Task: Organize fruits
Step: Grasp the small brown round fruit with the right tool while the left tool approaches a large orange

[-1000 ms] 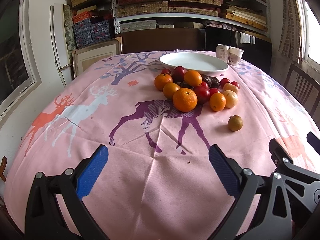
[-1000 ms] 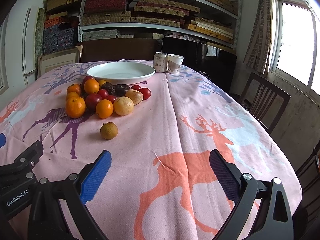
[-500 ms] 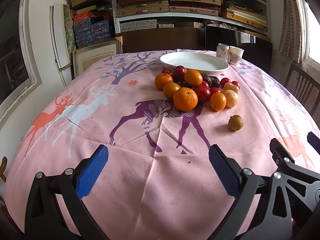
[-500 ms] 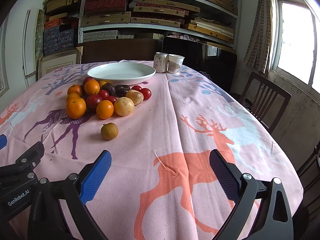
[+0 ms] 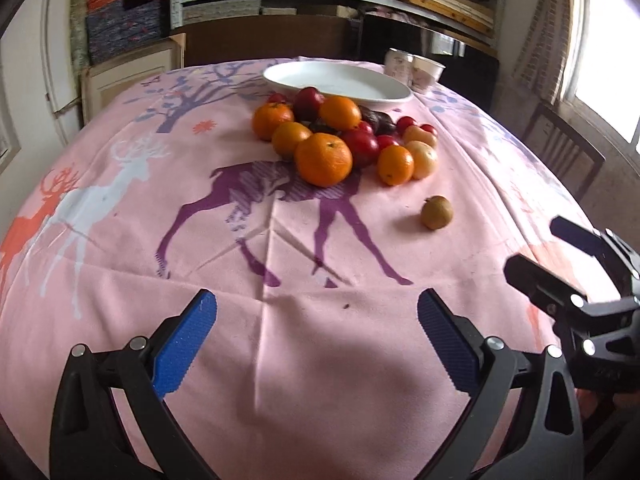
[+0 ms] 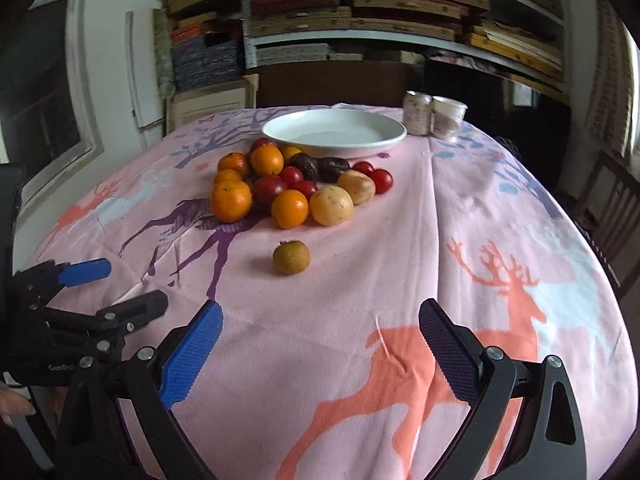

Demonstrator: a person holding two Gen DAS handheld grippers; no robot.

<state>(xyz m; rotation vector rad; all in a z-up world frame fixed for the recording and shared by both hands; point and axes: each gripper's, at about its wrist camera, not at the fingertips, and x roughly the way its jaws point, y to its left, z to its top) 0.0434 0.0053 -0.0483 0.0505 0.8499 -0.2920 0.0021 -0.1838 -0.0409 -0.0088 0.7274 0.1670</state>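
Over the desk's near edge I hold both the left gripper (image 5: 316,336) and right gripper (image 6: 320,340) with jaws apart, well short of the fruit pile (image 6: 296,188) beside the white plate (image 6: 334,133).

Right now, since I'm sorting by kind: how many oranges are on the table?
5 oranges, clustered before the plate: largest front-left, one front-centre, three behind. Another may be hidden.

Standing behind the worktop (image 6: 460,216) draped in a pink deer-print cloth: shelving (image 6: 400,36) crammed with flat stacked boxes. Letting daylight in right of the worktop: a curtained window (image 5: 604,60). Waiting beside it: a dark wooden chair (image 5: 568,156). Showing left: a white wall (image 6: 108,60).
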